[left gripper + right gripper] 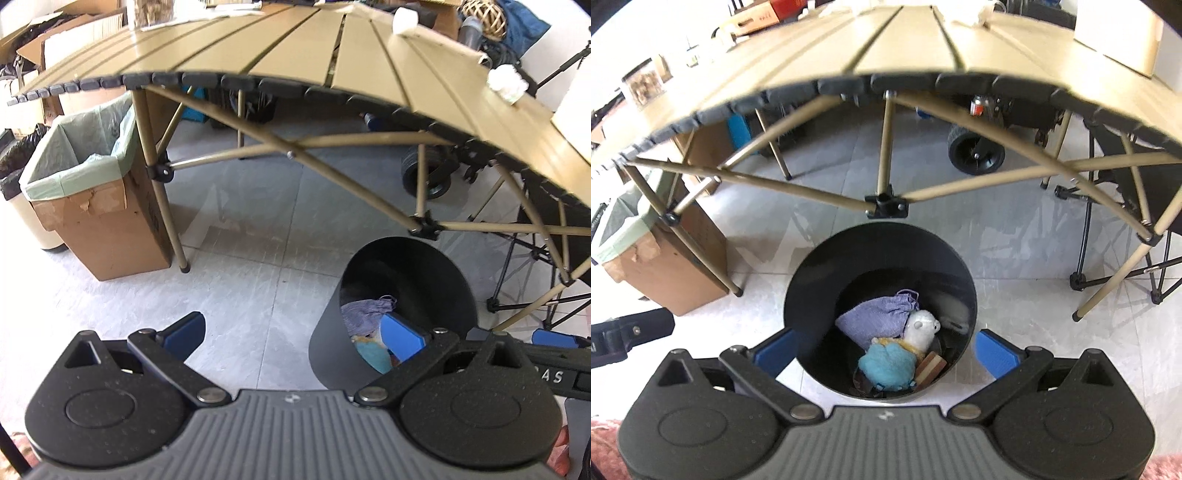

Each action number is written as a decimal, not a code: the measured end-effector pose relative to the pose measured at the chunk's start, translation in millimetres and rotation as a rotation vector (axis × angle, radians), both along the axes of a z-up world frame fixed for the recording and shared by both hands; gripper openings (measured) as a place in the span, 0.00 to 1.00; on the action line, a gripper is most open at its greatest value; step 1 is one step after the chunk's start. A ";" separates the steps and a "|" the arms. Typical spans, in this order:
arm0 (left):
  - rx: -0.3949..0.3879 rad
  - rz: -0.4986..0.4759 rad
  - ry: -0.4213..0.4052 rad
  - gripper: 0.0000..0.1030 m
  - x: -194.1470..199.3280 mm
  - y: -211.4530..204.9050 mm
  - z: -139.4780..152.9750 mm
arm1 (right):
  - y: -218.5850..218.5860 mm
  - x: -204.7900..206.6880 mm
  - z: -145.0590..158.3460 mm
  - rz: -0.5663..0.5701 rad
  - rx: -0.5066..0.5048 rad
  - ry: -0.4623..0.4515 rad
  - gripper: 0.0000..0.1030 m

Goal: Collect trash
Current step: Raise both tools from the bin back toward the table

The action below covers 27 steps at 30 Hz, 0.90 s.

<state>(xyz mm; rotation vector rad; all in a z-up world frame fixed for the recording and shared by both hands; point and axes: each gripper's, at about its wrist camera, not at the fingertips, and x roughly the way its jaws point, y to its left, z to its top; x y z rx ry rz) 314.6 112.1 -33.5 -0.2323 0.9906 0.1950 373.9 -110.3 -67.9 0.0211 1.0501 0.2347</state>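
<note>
The right gripper (pixel 886 350) hangs over the black bin (pixel 879 254) on the floor, its blue fingers (pixel 995 352) spread wide and empty on either side of the rim. Inside lie a purple cloth (pixel 875 317), a white plush toy (pixel 921 328) and a teal fuzzy piece (pixel 886 363). The left gripper (pixel 293 332) is also spread and empty, left of the bin. Two white crumpled wads (pixel 506 84) sit on the tan desk (pixel 258 48).

— What do my grippers look like?
— My left gripper (pixel 293 332) and right gripper (pixel 884 350) match: black speckled arms, silver pivot screws, blue pads (pixel 995 352), a ribbed grey body (pixel 886 439).
</note>
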 end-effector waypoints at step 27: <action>0.074 -0.082 -0.386 1.00 49.2 -41.9 166.6 | -81.9 50.6 173.0 -0.122 0.160 -0.590 1.00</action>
